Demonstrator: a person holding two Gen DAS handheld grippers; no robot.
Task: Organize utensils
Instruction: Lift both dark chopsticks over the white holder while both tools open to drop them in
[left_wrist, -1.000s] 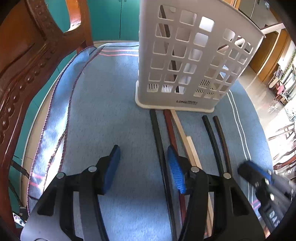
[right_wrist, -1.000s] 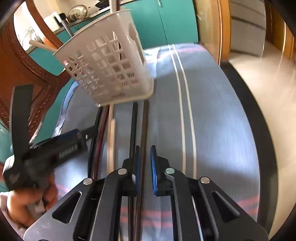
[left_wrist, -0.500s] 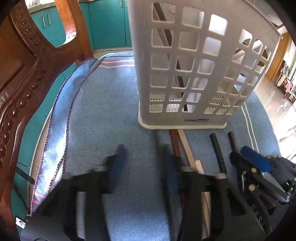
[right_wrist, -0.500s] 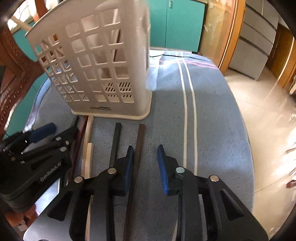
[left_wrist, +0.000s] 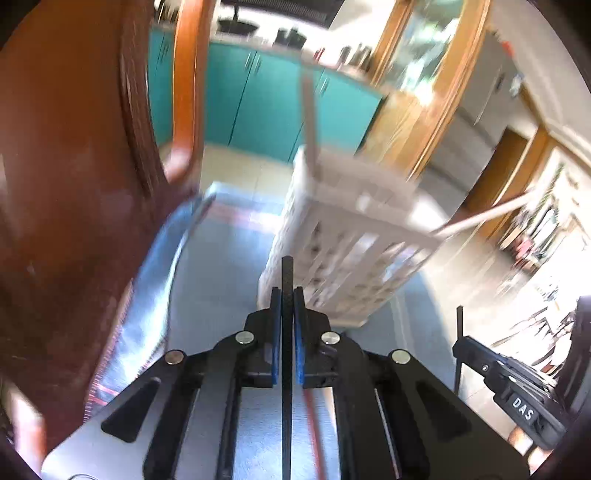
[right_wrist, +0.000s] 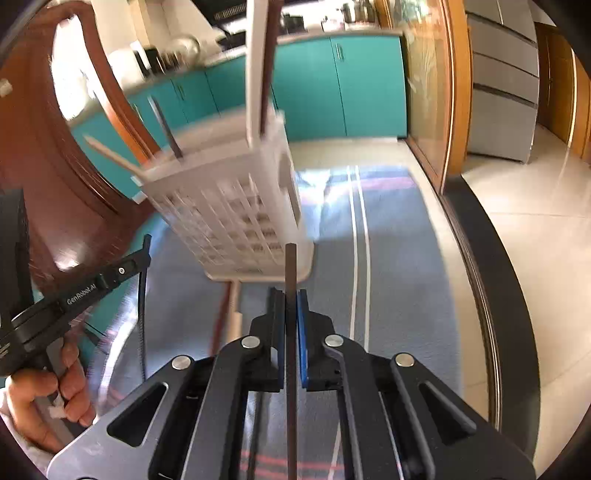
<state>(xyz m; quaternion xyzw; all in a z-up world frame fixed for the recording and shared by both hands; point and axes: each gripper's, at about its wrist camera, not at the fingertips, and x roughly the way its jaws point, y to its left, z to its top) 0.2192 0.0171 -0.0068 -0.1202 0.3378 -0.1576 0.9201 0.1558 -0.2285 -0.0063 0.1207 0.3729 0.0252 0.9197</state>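
My left gripper (left_wrist: 287, 295) is shut on a black chopstick (left_wrist: 287, 273) and holds it lifted, its tip toward the white slotted basket (left_wrist: 343, 243). My right gripper (right_wrist: 291, 295) is shut on a dark brown chopstick (right_wrist: 291, 266), also lifted in front of the basket (right_wrist: 229, 206). Several chopsticks stand in the basket. A reddish chopstick (right_wrist: 219, 321) and a pale wooden one (right_wrist: 233, 314) lie on the blue cloth (right_wrist: 399, 266) below the basket. The left gripper with its black chopstick also shows at the left of the right wrist view (right_wrist: 142, 258).
A carved wooden chair (left_wrist: 74, 221) stands close on the left. The table's dark edge (right_wrist: 491, 280) runs along the right. Teal cabinets (right_wrist: 351, 85) stand behind. The right gripper's body shows at the lower right of the left wrist view (left_wrist: 517, 384).
Both grippers were open low over the chopsticks on the cloth. Each has since shut on one chopstick and lifted it, with the views tilted up toward the basket.
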